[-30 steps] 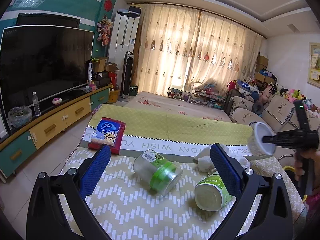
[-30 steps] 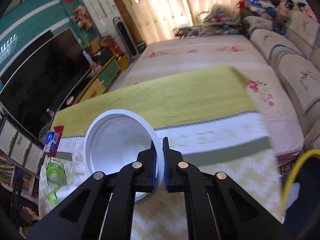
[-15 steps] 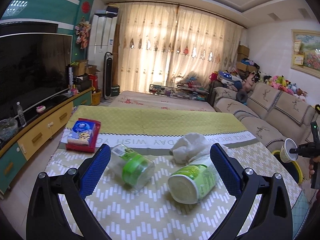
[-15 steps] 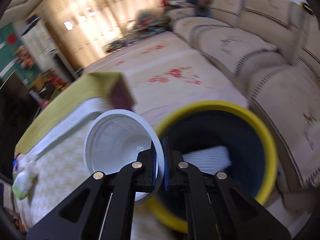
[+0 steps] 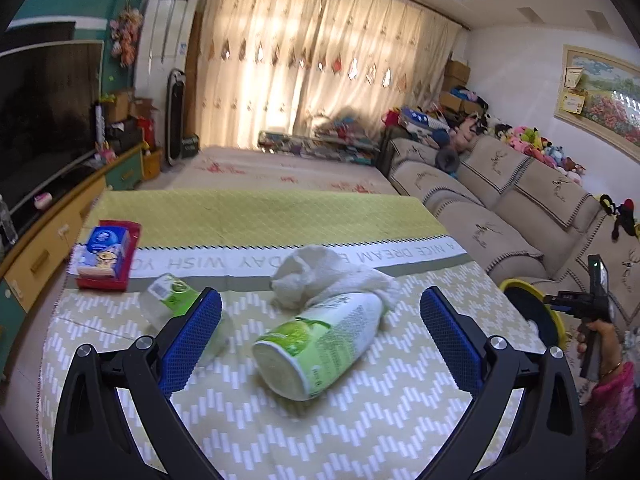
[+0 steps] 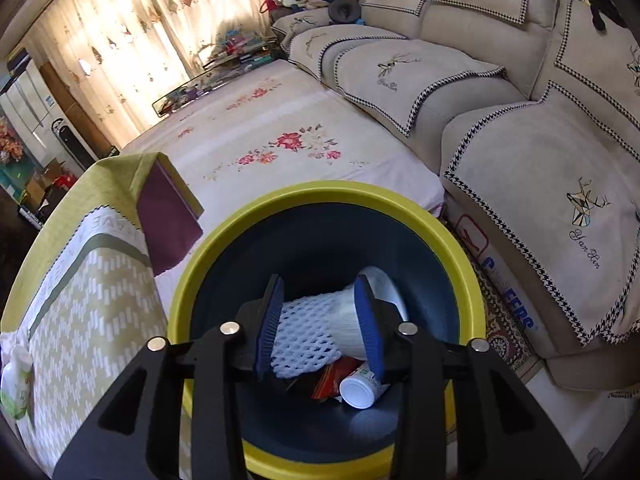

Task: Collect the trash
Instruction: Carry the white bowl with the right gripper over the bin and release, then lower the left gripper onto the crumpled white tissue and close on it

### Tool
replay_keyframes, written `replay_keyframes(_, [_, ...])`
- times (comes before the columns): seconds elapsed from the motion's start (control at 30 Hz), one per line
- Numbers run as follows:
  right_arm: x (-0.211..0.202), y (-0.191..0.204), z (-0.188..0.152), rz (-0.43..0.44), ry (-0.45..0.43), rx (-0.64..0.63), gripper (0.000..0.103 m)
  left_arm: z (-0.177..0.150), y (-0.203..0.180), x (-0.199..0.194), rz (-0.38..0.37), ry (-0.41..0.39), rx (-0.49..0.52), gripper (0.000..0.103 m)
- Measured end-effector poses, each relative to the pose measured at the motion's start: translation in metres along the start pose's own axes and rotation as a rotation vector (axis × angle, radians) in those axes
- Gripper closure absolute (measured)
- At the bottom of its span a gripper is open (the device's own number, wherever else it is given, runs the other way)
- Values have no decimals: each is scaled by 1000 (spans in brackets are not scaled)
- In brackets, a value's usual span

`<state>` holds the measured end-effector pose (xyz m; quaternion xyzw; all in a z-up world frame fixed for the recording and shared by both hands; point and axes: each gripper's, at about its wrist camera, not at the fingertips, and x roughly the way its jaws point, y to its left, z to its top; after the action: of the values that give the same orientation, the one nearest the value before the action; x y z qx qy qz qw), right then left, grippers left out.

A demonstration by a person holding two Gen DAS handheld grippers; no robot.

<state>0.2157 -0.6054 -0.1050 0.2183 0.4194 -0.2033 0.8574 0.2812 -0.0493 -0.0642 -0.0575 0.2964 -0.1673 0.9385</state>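
My right gripper point(image 6: 320, 322) is open over the yellow-rimmed blue trash bin point(image 6: 256, 220). The white cup point(image 6: 376, 300) lies inside the bin with white foam netting point(image 6: 304, 332), a red wrapper and a small white bottle point(image 6: 358, 390). My left gripper point(image 5: 320, 332) is open above the table, straddling a green-and-white can point(image 5: 320, 344) that lies on its side. A clear jar with a green lid point(image 5: 176, 300) lies by the left finger. A crumpled white cloth point(image 5: 324, 276) lies just behind the can. The right gripper shows in the left wrist view point(image 5: 556, 304), over the bin point(image 5: 532, 312).
A blue tissue pack on a red tray point(image 5: 106, 254) sits at the table's left. The table point(image 5: 256, 216) has a yellow-green patterned cloth. A beige sofa point(image 6: 520, 120) stands right of the bin. A TV cabinet point(image 5: 48, 224) runs along the left.
My right gripper opened and dropped the white cup into the bin. My left gripper swung right and closer, so the can now lies between its fingers.
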Motion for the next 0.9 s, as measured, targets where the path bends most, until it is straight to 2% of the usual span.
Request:
replay_keyframes(0.23, [-15, 10, -11, 26, -26, -48, 57, 37, -1, 42, -78, 236, -116, 5])
replay_keyframes(0.5, [-15, 16, -18, 73, -9, -62, 55, 48, -22, 115, 25, 447, -64, 5])
replay_keyframes(0.6, [-14, 16, -18, 80, -6, -64, 55, 48, -27, 135, 49, 497, -54, 5])
replay_keyframes(0.77, [-12, 15, -19, 95, 1, -67, 54, 49, -31, 158, 78, 534, -73, 6])
replay_keyframes(0.9, [-13, 14, -19, 106, 0, -70, 54, 46, -29, 175, 79, 580, -110, 20])
